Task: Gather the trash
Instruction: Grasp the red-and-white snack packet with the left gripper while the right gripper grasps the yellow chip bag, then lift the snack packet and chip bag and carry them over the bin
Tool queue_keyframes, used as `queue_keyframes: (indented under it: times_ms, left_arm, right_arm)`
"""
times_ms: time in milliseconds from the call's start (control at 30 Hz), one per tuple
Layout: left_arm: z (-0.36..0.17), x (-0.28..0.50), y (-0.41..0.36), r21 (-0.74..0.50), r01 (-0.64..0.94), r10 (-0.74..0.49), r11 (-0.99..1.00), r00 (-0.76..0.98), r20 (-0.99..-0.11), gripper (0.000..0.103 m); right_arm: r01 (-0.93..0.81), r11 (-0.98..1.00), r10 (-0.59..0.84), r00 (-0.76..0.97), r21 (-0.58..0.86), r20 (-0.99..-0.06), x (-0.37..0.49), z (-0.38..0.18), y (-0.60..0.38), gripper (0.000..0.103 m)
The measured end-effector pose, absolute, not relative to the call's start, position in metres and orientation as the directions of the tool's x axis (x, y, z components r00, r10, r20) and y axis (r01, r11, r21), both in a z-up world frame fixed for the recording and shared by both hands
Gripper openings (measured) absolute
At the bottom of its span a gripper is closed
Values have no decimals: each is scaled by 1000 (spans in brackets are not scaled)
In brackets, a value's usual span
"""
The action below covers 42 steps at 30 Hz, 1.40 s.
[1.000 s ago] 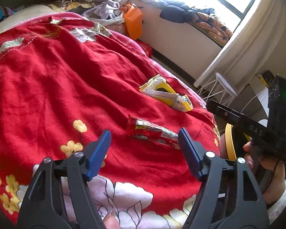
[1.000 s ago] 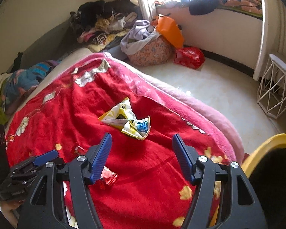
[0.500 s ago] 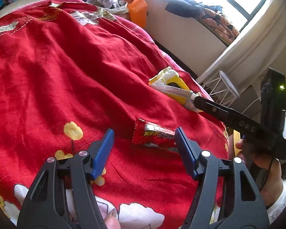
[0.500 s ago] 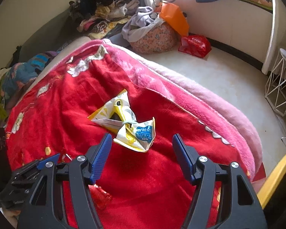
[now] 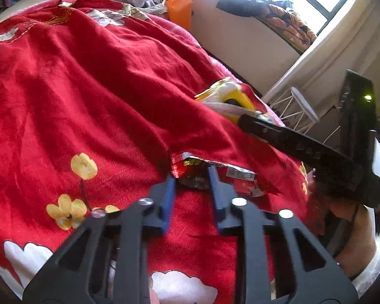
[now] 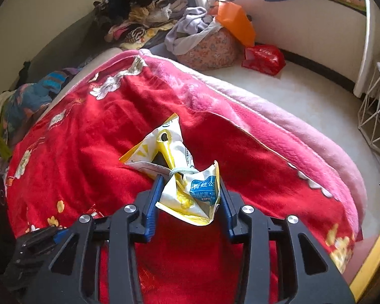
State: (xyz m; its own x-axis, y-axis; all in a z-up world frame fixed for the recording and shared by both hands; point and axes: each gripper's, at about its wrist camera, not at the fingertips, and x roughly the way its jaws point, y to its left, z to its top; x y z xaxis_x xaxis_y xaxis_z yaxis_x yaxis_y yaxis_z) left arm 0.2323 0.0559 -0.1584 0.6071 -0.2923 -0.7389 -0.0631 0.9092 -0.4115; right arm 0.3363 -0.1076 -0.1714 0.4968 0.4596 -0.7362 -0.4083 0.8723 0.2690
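Note:
A crumpled red snack wrapper [image 5: 230, 173] lies on the red flowered blanket [image 5: 88, 88]. My left gripper [image 5: 191, 181] is down at the wrapper's left end. Its jaws are closing, and the blue fingers [image 5: 168, 195] pinch that bunched end. A yellow and white packet [image 6: 190, 190] lies further along the bed. My right gripper [image 6: 190, 188] straddles the packet's near end with its jaws closing, both pads touching the packet. In the left wrist view the right gripper [image 5: 291, 139] reaches in from the right onto the packet [image 5: 230, 96].
Piled clothes [image 6: 139, 15] and an orange bag [image 6: 236, 22] sit beyond the bed. A red bag [image 6: 263, 58] lies on the pale floor. A white wire stand [image 6: 377, 116] is at the right, and a yellow rim [image 6: 372, 253] curves at the lower right.
Both grippers came down and forward onto the bed. The left jaws narrowed around the red wrapper's end. The right jaws narrowed around the yellow packet.

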Motion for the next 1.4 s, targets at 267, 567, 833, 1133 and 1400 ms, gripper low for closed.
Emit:
queue_keyframes:
  times_ms: [267, 567, 833, 1133, 1400]
  left_arm:
    - [-157, 228, 60, -442, -52, -317, 896, 622, -716, 3]
    - [-136, 207, 57, -397, -4, -298, 918, 655, -695, 1]
    - [-113, 190, 56, -344, 21, -265, 939, 683, -681, 1]
    - [-87, 167, 51, -308, 63, -258, 949, 716, -649, 1]
    - [-67, 152, 43, -297, 102, -272, 949, 739, -617, 1]
  right_arm:
    - [-392, 891, 431, 567, 230, -702, 302, -153, -129, 38]
    - [-380, 897, 428, 618, 226, -659, 263, -132, -149, 37]
    - [-347, 906, 419, 645, 244, -639, 227, -124, -170, 37]
    - [-334, 908, 417, 670, 252, -614, 196, -107, -188, 37]
    - [-319, 914, 406, 703, 252, -584, 168, -91, -206, 37]
